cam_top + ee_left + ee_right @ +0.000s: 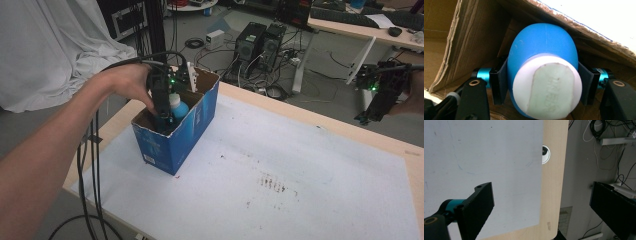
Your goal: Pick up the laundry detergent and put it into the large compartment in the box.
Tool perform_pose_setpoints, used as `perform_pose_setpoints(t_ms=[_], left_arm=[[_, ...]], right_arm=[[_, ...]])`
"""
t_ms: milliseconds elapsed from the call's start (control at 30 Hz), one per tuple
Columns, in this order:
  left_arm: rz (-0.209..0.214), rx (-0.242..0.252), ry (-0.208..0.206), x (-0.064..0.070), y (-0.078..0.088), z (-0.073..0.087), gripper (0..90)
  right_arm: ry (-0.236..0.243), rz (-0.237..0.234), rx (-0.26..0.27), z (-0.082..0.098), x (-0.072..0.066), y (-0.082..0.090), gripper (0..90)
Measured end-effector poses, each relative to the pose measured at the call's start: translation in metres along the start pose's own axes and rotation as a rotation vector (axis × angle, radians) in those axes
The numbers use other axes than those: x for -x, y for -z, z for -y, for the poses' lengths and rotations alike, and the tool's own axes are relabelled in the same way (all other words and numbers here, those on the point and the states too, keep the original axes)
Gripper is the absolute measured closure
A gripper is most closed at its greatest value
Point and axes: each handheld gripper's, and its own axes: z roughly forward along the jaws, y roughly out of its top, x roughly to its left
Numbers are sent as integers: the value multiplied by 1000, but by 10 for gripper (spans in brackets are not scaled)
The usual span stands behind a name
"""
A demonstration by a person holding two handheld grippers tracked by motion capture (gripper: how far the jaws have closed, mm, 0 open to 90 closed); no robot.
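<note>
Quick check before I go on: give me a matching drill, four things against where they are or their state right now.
Things:
1. bottle
2. left gripper
3. right gripper
4. box

States:
A. open, held over the table's far right edge
B. standing on the white mat
C. shut on the bottle
D. inside the box, white cap up

Pairs: 1-D, 2-C, 3-A, 4-B

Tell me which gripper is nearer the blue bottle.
Left. The left gripper is down in the blue box, its jaws clamped on the blue bottle. The right gripper hangs open, off by the table's far right edge.
</note>
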Motion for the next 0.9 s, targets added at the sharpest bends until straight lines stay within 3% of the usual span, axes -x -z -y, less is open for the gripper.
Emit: perform_pose_setpoints(t_ms=[667,900], left_arm=[[13,12,39,-2,0,1,371],[14,26,64,-4,1,1,293]], right_arm=[[2,-1,15,0,0,3,46],[-3,1,15,1,0,3,47]])
